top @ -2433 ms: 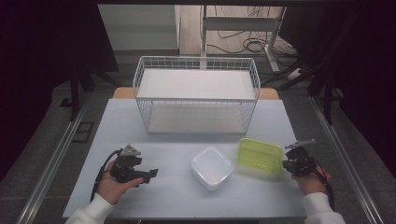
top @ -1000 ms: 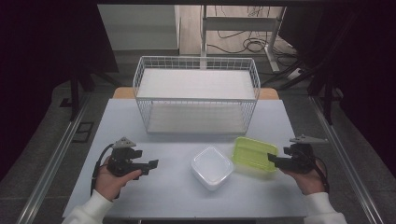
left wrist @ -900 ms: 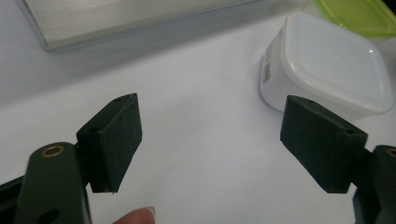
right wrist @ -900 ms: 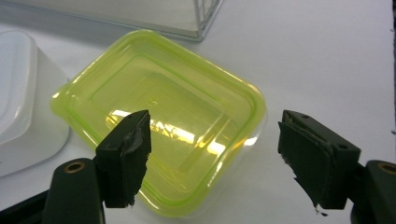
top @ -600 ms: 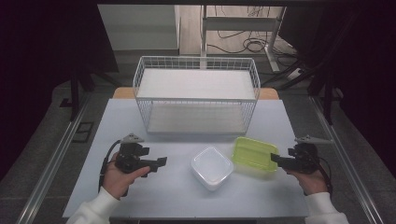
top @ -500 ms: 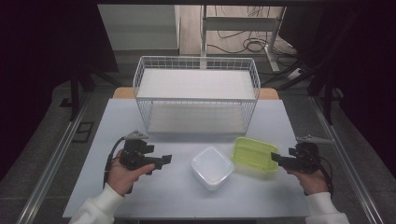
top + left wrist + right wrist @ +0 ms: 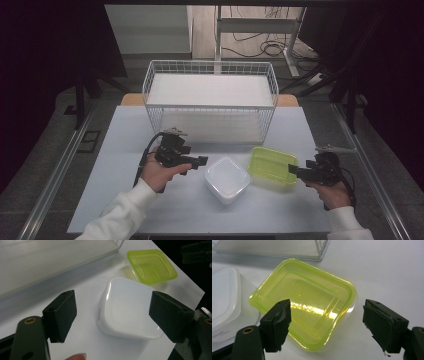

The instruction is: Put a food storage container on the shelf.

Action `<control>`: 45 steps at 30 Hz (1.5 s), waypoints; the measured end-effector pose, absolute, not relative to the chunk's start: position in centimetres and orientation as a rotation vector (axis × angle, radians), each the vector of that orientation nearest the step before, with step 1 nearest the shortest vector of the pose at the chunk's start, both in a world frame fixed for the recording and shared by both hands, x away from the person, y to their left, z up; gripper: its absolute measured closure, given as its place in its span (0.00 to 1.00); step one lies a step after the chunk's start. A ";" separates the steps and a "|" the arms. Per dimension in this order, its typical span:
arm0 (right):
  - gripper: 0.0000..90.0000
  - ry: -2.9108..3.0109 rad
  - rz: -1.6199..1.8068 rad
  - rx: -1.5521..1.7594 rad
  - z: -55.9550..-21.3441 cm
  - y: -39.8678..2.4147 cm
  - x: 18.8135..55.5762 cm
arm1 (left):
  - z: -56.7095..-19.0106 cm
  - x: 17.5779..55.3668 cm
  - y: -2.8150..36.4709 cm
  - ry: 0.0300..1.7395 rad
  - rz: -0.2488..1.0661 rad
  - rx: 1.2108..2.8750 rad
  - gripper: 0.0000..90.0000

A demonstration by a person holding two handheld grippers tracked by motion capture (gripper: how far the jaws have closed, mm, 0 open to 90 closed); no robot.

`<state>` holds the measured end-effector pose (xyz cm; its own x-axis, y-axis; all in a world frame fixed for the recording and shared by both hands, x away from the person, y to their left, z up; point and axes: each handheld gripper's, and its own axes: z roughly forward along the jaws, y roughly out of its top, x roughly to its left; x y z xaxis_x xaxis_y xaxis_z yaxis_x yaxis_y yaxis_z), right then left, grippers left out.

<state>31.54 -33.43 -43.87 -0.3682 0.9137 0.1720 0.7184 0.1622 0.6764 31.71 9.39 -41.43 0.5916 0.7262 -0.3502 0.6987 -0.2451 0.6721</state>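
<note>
Pale counter [image 7: 125, 150], wire basket [image 7: 210, 95] at back. Left gripper [image 7: 200, 161] jaws wide, just been closing slightly, nothing between them, aimed at white container [image 7: 226, 179] just beside. Right gripper [image 7: 292, 171] jaws wide, empty, facing green container [image 7: 272, 164] edge, likely lining up for grasp.

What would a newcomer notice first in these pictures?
The green box stands out at the table's front right, beside the white box in the middle. An open left gripper and open right gripper flank them, and a wire basket stands behind.
</note>
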 end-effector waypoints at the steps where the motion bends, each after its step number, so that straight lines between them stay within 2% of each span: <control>1: 0.26 2.164 1.012 1.571 -43.9 -33.4 31.6 | -41.4 32.0 9.1 1.133 0.033 1.981 0.25; 8: 0.28 2.162 1.009 1.576 -43.8 -33.6 31.8 | -41.0 33.6 6.5 1.108 -0.060 1.974 0.29; 16: 0.30 2.164 1.030 1.629 -44.2 -33.8 32.2 | -41.0 35.2 4.0 1.104 -0.092 1.993 0.32; 30: 0.36 2.122 1.081 1.706 -44.8 -34.5 32.9 | -44.0 39.3 -0.8 1.164 -0.221 2.015 0.41; 39: 0.38 2.138 1.056 1.750 -45.7 -34.6 33.7 | -45.7 40.8 -2.3 1.200 -0.317 2.018 0.49; 45: 0.41 2.131 1.064 1.792 -45.9 -34.8 34.1 | -45.9 41.2 -3.3 1.186 -0.327 2.047 0.53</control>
<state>34.13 -34.80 -45.94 -0.2691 0.9112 0.3120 0.7968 0.0286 0.6036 41.24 -3.31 -45.92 0.5409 0.6423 -0.5431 0.8299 -0.3026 0.4688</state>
